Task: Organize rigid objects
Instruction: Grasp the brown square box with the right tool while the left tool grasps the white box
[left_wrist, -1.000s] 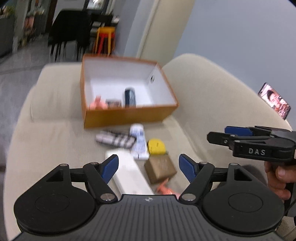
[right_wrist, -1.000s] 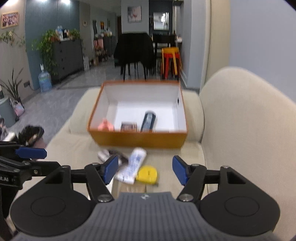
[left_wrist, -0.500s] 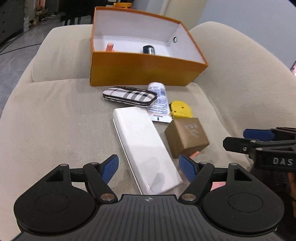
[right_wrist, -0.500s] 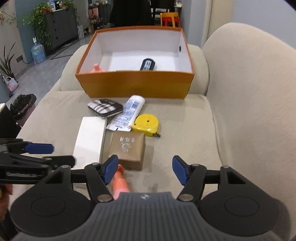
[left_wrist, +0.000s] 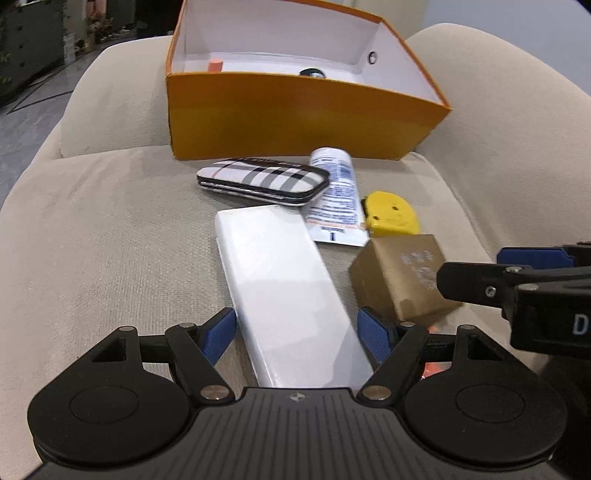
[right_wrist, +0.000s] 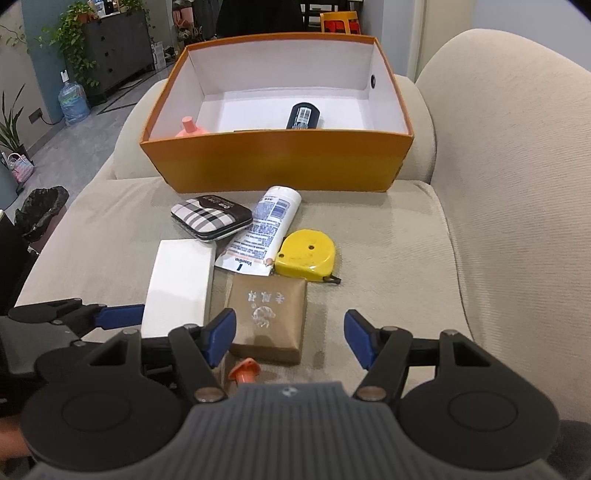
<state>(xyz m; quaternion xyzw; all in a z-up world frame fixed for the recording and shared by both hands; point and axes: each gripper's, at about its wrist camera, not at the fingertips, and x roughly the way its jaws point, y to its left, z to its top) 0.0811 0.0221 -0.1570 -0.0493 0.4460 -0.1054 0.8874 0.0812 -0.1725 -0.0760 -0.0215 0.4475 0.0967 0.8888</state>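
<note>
Lying flat, the white box (left_wrist: 284, 284) looks long, glossy, unmarked.

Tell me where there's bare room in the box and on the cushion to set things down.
Orange box: floor is bare between the pink bottle in its left corner and the dark bottle, and right of that. Cushion: open right of the yellow tape measure, and left of the white box. Crowded in the middle, from plaid case to brown box.

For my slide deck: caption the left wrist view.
Open left gripper straddling a long white rectangular box on a beige sofa, orange cardboard box behind.
</note>
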